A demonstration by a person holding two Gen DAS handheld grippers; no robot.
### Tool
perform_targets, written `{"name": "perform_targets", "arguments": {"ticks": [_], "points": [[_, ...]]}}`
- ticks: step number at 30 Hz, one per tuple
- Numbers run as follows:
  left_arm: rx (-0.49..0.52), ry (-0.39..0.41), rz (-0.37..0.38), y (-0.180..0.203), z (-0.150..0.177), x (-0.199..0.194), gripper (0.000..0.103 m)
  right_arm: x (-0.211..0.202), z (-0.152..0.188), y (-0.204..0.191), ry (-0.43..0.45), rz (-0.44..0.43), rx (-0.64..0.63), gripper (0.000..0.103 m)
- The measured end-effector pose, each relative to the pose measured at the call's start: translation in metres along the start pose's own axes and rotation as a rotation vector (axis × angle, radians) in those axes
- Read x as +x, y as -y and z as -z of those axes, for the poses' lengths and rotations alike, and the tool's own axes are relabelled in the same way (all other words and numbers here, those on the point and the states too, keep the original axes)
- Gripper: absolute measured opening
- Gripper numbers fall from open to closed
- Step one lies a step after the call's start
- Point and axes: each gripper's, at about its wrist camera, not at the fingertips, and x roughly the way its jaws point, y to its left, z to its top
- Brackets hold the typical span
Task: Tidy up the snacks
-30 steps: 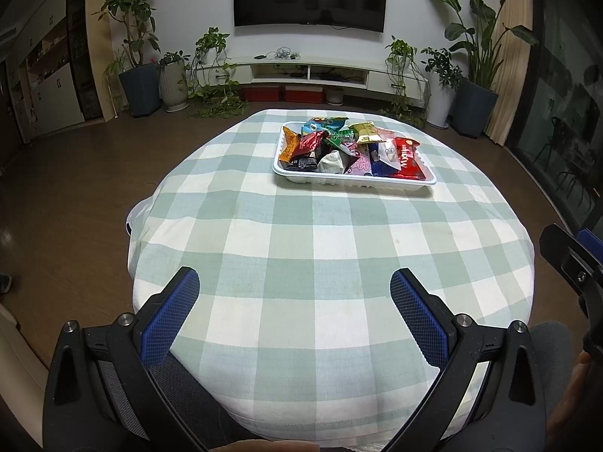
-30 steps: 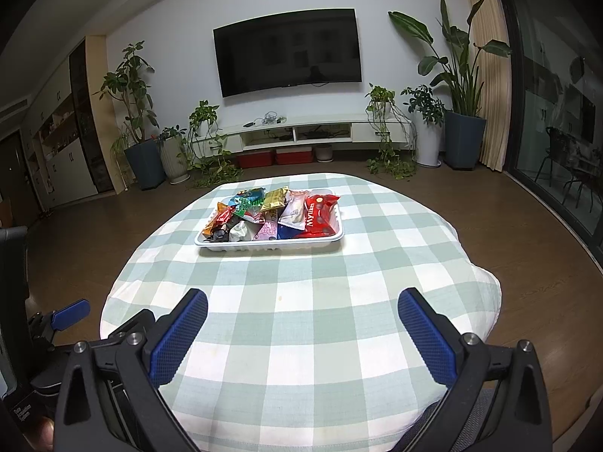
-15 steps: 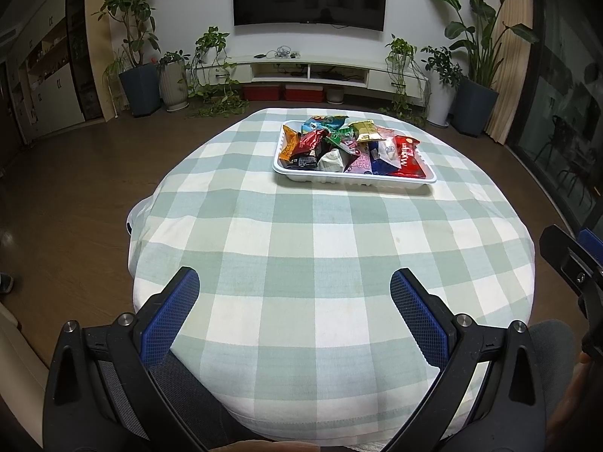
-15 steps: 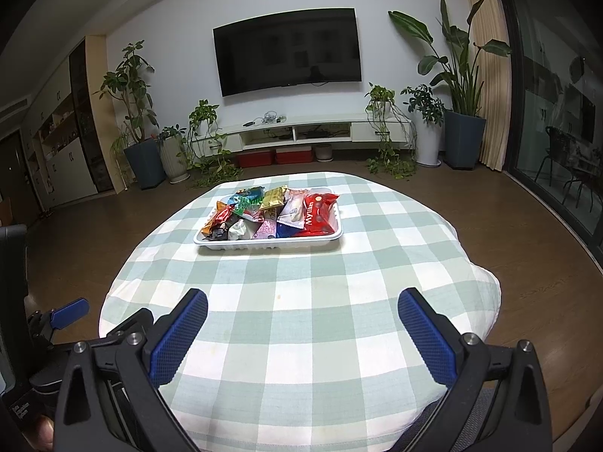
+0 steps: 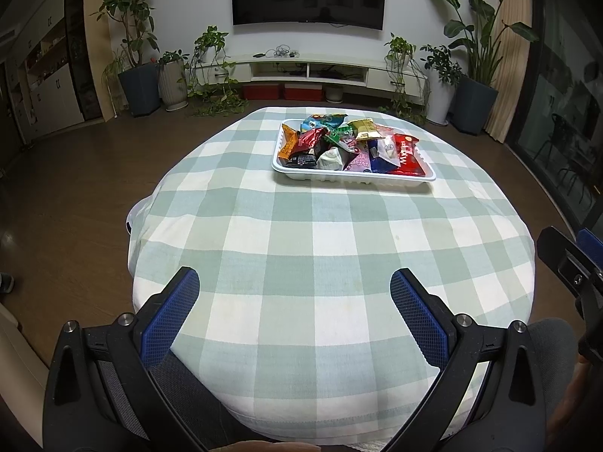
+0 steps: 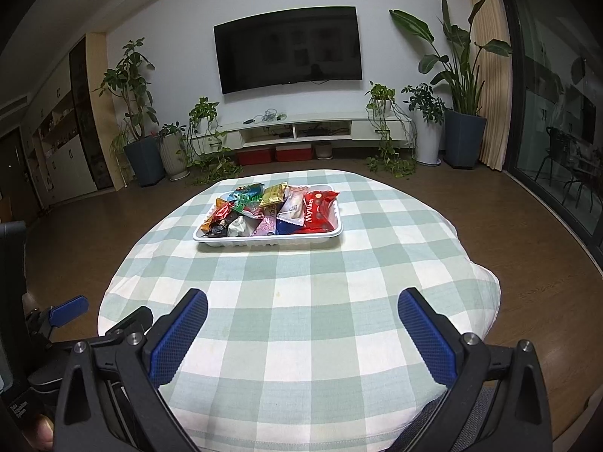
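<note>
A white tray [image 5: 354, 181] heaped with several bright snack packets sits on the far half of a round table with a green-and-white checked cloth [image 5: 320, 248]; a red packet [image 5: 406, 154] lies at its right end. The tray also shows in the right wrist view [image 6: 267, 240], with the red packet [image 6: 318, 213] at its right. My left gripper [image 5: 294, 282] is open and empty over the near edge of the table. My right gripper [image 6: 302, 301] is open and empty, also at the near edge, well short of the tray.
The checked cloth [image 6: 301, 282] between the grippers and the tray is bare. The right gripper's body [image 5: 573, 263] shows at the right edge of the left wrist view. Beyond the table are a TV [image 6: 286, 47], a low TV cabinet [image 6: 301, 132] and potted plants [image 6: 463, 113].
</note>
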Motion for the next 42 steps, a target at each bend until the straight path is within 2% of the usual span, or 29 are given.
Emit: {"name": "perform_targets", "arguments": {"ticks": [42], "points": [[-0.007,-0.015,0.006,-0.005,0.009,0.002,0.103,-0.005,0.002,0.0,-0.009,0.0,-0.001,0.103]]}}
